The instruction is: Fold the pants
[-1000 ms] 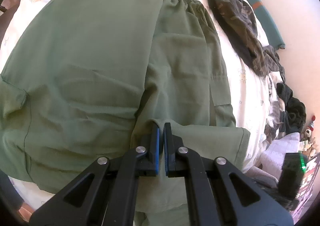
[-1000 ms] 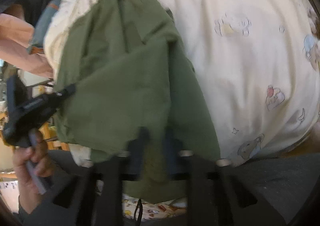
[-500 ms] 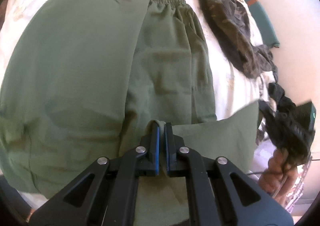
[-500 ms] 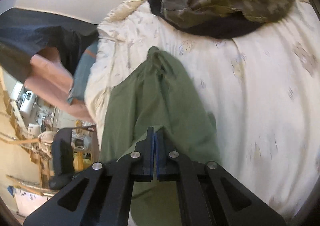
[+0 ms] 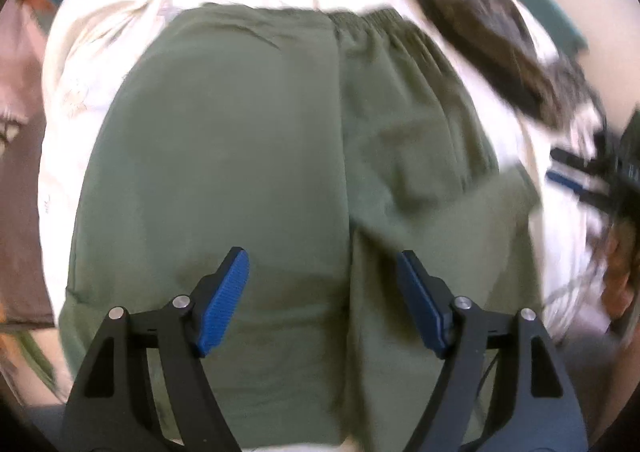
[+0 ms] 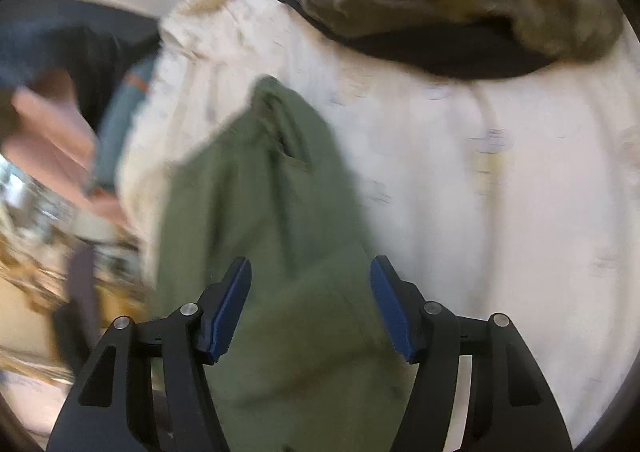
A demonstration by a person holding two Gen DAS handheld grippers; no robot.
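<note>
Opening over the fold, the left tool (image 5: 322,302) spreads its blue ribbed pads above the soft olive-green cotton pants with an elastic waistband (image 5: 248,180), which lie doubled on the cream printed bedsheet (image 5: 120,24). Nothing is pinched between the pads; the cloth sits beneath them. The right tool (image 6: 310,310) is opening too, its jaws parted over a draped section of the same pants, with fabric lying between the fingers but not pressed by either pad as far as the blurred view shows.

A crumpled camouflage-and-black garment (image 6: 448,0) lies apart from the pants, further up the bed.

Judging by the creases and the way it slumps, the fabric is light, limp and not slippery — it will sag and bunch wherever it is lifted from a single point. The gathered waistband (image 5: 384,26) and the hemmed leg ends look the firmest places to pinch, taking two corners at once so that the layers travel together. The fold appears partly done, with another halving probably to come.
</note>
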